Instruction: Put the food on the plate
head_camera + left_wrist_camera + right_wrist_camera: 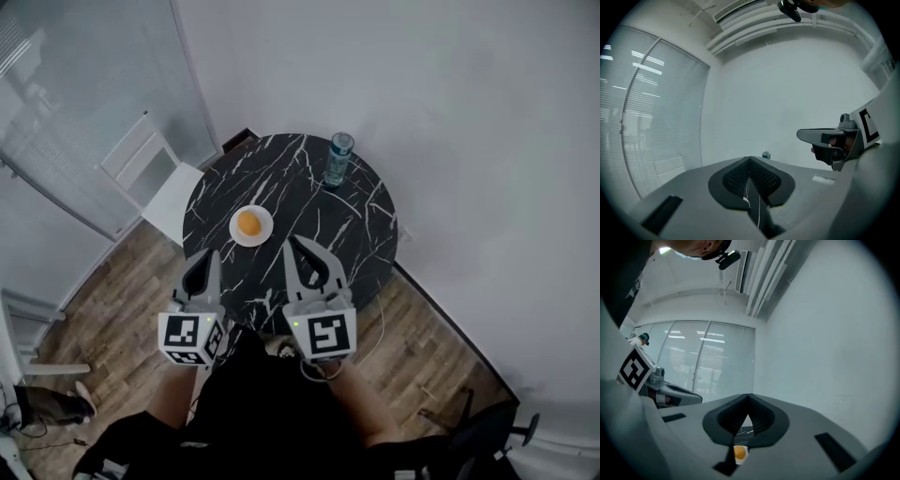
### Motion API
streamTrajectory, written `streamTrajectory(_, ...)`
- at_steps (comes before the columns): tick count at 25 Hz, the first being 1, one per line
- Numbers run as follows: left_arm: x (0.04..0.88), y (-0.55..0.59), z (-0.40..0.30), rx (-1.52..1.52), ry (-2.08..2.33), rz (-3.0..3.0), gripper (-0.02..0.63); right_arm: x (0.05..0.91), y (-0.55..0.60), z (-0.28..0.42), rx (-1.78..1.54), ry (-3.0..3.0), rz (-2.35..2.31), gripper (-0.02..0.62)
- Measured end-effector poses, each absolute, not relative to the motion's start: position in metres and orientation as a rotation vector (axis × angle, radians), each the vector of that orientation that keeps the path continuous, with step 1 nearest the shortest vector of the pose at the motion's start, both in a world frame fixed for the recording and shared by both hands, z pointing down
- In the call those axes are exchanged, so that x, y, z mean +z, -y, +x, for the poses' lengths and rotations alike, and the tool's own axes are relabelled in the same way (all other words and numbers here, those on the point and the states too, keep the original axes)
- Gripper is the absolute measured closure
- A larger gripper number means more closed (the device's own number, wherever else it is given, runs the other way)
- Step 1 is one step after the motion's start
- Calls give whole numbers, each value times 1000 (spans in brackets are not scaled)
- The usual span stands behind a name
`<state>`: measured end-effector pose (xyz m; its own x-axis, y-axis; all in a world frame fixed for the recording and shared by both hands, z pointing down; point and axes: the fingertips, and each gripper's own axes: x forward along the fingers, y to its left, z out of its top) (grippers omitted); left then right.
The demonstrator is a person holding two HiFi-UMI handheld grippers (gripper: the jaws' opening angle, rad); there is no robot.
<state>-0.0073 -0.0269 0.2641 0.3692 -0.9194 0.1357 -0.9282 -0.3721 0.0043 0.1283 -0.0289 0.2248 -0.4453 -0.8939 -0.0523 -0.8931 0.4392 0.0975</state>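
A water bottle (338, 159) stands at the black marble table's (309, 206) far edge, with a white chair (155, 178) off its left edge. Near that left edge the orange food (248, 223) sits on the plate (234, 235); it is round, so it shows no long axis, and nothing covers it. The left gripper (207, 253) and right gripper (292, 240) hover over the near edge, both clenched and empty.

Table (356, 234): black marble-look top w/ white veins, smooth, slight sheen. Plate (266, 231) at its 9 o'clock: white, smooth. Bottle (338, 159) at 1 o'clock: clear bluish plastic. Floor (122, 309): wood planks. Left gripper (208, 254) & right gripper (292, 243): matt grey plastic; pads (736, 178) black, mesh-textured.
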Motion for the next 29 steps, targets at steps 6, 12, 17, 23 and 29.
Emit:
streamTrajectory(6,260,19,-8,166,1737,2528,606,226,20,133,-171,2666,1647,600)
streamTrajectory(12,260,16,-7,170,1740,2527,606,227,19,133,-155,2670,1643,600)
streamTrajectory(17,261,16,-10,170,1750,2513,606,228,20,134,-165,2667,1636,600)
streamTrajectory(23,262,19,-4,189,1743,2516,606,228,23,140,-154,2667,1645,598)
streamTrajectory(29,267,22,0,186,1727,2523,606,237,23,140,-140,2666,1636,600)
